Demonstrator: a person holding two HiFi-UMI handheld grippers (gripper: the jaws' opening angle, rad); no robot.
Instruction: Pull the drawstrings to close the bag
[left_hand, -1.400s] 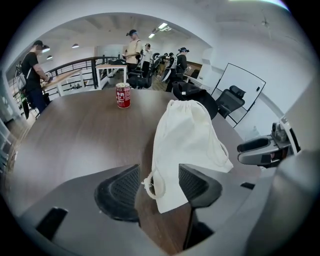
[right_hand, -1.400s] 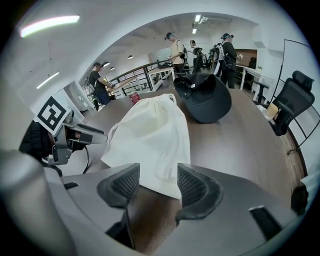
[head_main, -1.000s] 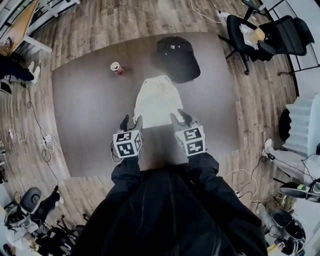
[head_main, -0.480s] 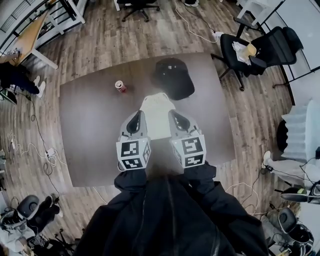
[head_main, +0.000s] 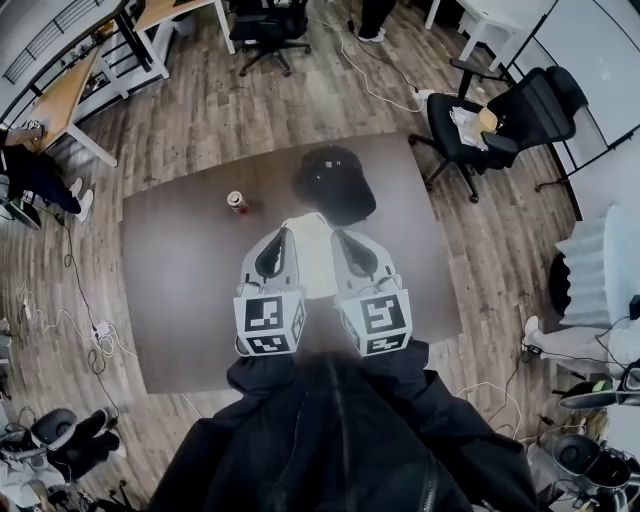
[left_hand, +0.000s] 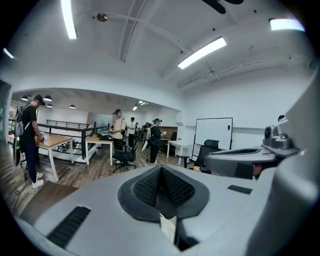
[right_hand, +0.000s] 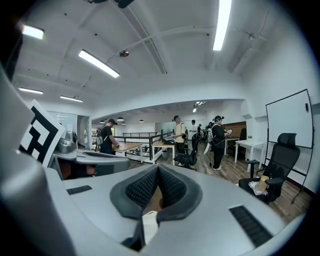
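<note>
A white drawstring bag (head_main: 313, 265) shows between my two raised grippers over the brown table (head_main: 180, 290). My left gripper (head_main: 284, 236) has just been closing and is shut on a white drawstring (left_hand: 167, 227), which sticks out below its black pads (left_hand: 150, 187). My right gripper (head_main: 336, 238) has also just been closing and is shut on the other drawstring (right_hand: 149, 225). Both grippers point nearly level, side by side, so their own views look out across the room and do not show the bag. Whether the bag still rests on the table I cannot tell.
A black cap-like bag (head_main: 335, 183) lies on the table beyond the white bag, and a red can (head_main: 237, 201) to its left. An office chair (head_main: 500, 120) stands at the right. Several people (left_hand: 119, 130) stand at desks across the room.
Both grippers went from open to shut and rose toward the head camera. The bag's near edge came up with them, and the grippers now overlap the bag.
</note>
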